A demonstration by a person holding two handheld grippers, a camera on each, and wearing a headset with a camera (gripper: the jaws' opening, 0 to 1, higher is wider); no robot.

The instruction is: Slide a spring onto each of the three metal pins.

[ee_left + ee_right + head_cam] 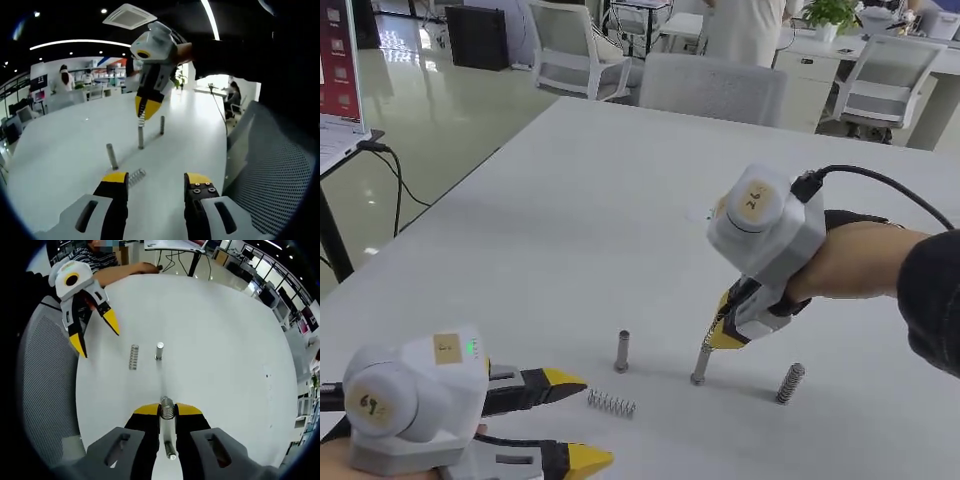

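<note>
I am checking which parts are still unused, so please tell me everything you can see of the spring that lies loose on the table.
The loose spring is a short coil of thin silvery wire, metal by its look, evenly wound. It lies on its side on the white table, touching nothing else. It rests near the bare pin, just ahead of the yellow tips of the open left gripper, which does not grip it.

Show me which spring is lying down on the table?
The loose spring by the left gripper lies flat. Another spring stands upright, and the right gripper holds a third spring atop the middle pin.
</note>
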